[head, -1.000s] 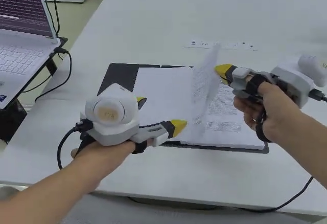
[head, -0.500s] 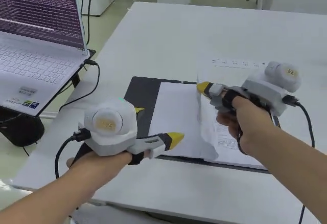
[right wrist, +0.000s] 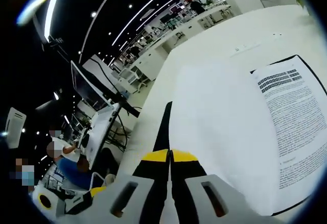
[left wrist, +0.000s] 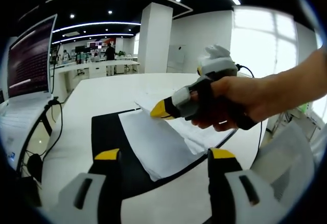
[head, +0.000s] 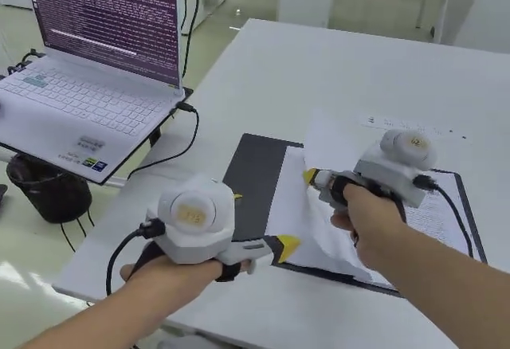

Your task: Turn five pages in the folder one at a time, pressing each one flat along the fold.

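Now R claw [right wrist: 169, 155] shut, tip on page [right wrist: 219, 121]; L claw [left wrist: 164, 154] open.

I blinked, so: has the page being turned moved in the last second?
Yes. The page has swung left across the folder, from upright at the fold to low over its left half.

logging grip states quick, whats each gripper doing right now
left gripper: open, holding nothing
right gripper: shut, apparently pinching the folder page

Right tongs [head: 309, 177] have swung the page [head: 307, 223] leftward and down
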A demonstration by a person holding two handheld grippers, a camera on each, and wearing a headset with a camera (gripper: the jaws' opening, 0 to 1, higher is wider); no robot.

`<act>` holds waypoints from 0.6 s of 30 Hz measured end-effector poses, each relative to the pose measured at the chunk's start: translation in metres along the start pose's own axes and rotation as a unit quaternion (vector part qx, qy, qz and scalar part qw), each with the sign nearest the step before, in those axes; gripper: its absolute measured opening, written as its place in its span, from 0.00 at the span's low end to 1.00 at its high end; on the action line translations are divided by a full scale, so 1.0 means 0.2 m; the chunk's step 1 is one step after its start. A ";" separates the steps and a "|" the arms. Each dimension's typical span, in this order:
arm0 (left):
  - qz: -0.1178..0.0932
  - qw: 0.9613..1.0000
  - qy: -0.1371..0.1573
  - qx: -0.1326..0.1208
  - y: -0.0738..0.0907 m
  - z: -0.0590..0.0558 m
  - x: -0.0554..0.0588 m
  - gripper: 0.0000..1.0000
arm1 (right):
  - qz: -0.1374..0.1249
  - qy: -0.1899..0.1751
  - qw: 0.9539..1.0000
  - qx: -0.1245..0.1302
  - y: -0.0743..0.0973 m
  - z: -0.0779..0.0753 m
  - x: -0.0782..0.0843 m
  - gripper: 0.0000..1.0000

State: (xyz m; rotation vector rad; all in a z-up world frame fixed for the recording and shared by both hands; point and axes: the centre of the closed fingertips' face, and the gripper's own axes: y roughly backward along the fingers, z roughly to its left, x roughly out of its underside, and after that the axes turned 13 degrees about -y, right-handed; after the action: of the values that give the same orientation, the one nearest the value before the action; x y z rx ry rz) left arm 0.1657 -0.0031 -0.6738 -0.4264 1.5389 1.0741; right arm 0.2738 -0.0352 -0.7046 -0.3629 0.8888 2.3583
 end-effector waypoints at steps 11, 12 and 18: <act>0.016 1.000 0.013 0.009 0.01 -0.02 0.08 0.66 | 0.032 -0.002 0.999 0.031 -0.17 -0.11 0.15 0.00; 0.016 1.000 0.015 0.009 0.01 -0.02 0.08 0.66 | 0.034 -0.002 0.999 0.032 -0.17 -0.12 0.16 0.00; 0.025 0.999 0.019 0.008 0.00 -0.03 0.11 0.66 | 0.045 0.003 0.998 0.047 -0.19 -0.18 0.21 0.00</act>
State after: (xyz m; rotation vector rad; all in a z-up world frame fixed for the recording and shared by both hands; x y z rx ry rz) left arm 0.1559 -0.0009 -0.6932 -0.4015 1.5987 1.0972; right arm 0.2650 -0.0176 -0.7690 -0.2978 1.0340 2.3877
